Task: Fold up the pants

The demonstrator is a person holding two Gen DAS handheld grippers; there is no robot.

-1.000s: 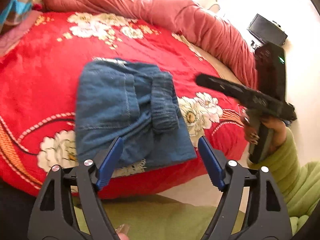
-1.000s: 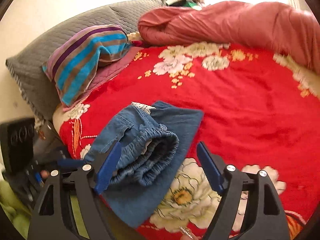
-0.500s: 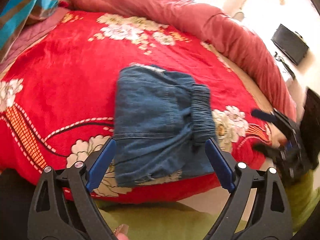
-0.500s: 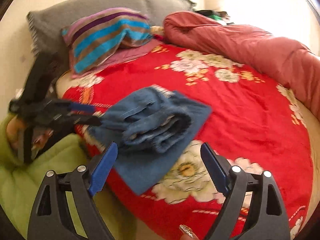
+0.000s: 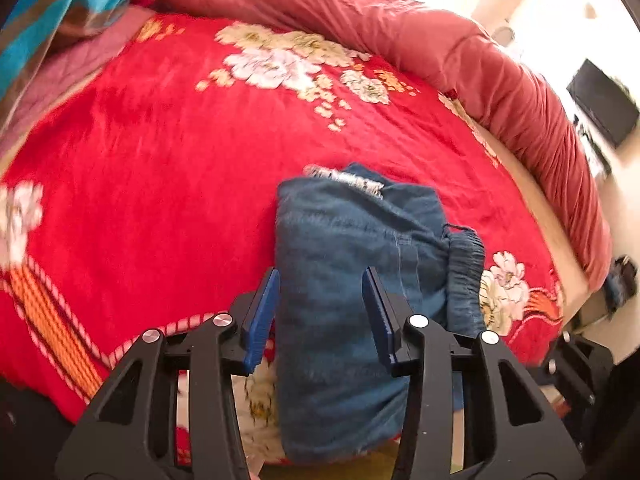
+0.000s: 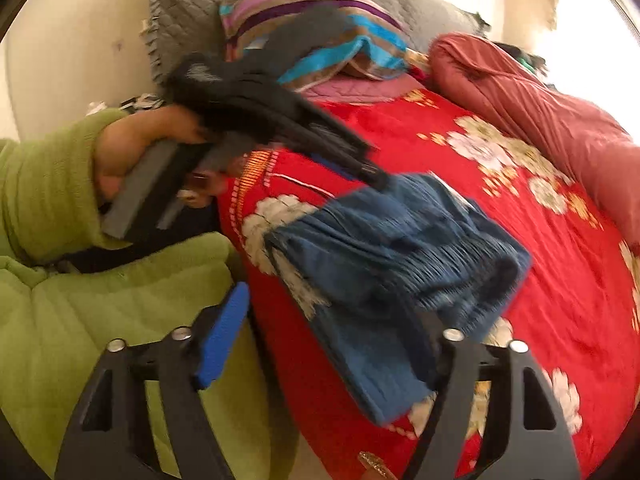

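Note:
The blue denim pants lie folded in a thick bundle near the front edge of the red floral blanket, elastic waistband on the right. My left gripper hovers over the bundle's left fold with its jaws closing; the cloth between the pads looks flat, not pinched. In the right wrist view the pants are blurred, and the left gripper, held by a hand in a green sleeve, touches their far corner. My right gripper is closing around the near corner; its right finger is lost in dark blur.
A rolled pink-red quilt runs along the far side of the bed. A striped pillow and a grey pillow sit at the head. Green clothing presses against the bed's front edge. A black box stands off the bed.
Both grippers have come in closer to the pants and their jaws have narrowed. The left gripper has slid left over the bundle's left fold. The right wrist view has tilted.

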